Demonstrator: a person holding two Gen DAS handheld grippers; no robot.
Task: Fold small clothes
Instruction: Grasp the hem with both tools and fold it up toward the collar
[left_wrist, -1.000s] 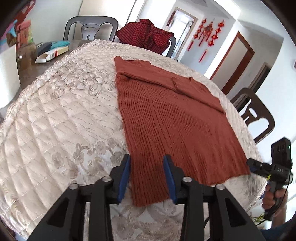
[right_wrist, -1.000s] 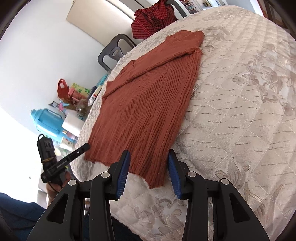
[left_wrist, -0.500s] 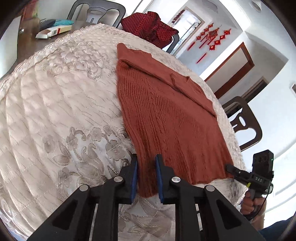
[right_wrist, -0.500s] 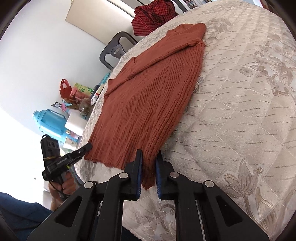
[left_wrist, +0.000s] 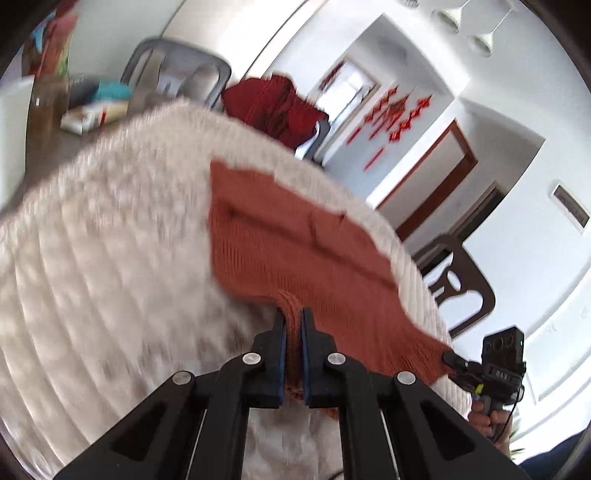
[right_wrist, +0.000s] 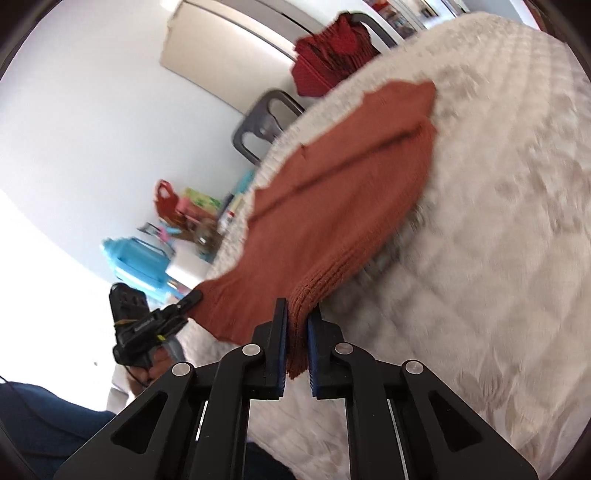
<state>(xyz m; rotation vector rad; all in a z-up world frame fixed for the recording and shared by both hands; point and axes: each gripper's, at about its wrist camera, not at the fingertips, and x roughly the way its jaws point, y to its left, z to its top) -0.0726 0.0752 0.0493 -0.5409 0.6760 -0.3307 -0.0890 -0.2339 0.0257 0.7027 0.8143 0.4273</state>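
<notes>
Quilted table (left_wrist: 110, 258): rust sweater (left_wrist: 280, 236) lengthwise, neckline far; left hand-held gripper (left_wrist: 293, 350), right hand-held gripper (right_wrist: 297, 347) closing, both clamp hem.

We get bright, even daylight in both wrist views, with the white walls near the doorway (left_wrist: 351, 88) washed out and a blown-out patch left of the blue jug (right_wrist: 136, 258). Motion blur smears the quilted cover (left_wrist: 110, 266) and the rust sweater (left_wrist: 295, 258); only the black gripper arms stay sharp. Fisheye bending curves everything, and dark vignetting rims each frame
</notes>
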